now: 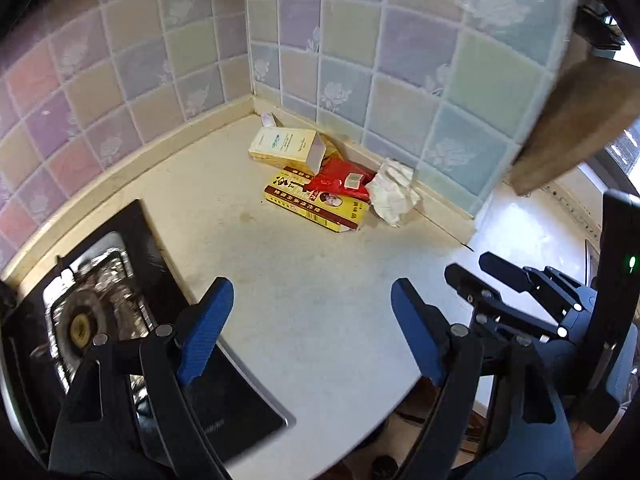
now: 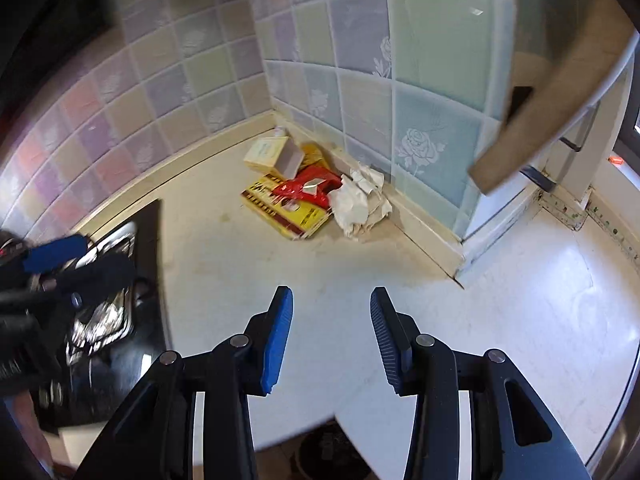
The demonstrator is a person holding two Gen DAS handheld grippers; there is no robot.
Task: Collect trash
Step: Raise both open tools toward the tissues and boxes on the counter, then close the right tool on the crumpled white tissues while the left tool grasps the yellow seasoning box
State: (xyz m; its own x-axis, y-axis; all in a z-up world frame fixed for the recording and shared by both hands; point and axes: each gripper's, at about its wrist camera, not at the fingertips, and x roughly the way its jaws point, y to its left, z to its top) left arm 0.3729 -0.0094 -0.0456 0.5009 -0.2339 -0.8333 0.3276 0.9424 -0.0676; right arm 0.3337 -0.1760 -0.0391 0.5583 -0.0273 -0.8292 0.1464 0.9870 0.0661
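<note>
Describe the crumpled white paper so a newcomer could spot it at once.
Find the inner corner where the two pastel tiled walls meet above the pale countertop; a small heap of trash lies there. At its right end, against the wall's base strip, sits the crumpled white paper. It alone is white and wrinkled, beside a red packet and a yellow box.

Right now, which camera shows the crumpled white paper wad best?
The left wrist view: the crumpled white paper wad is sharp, beside the yellow box. The right wrist view shows it blurrier.
</note>
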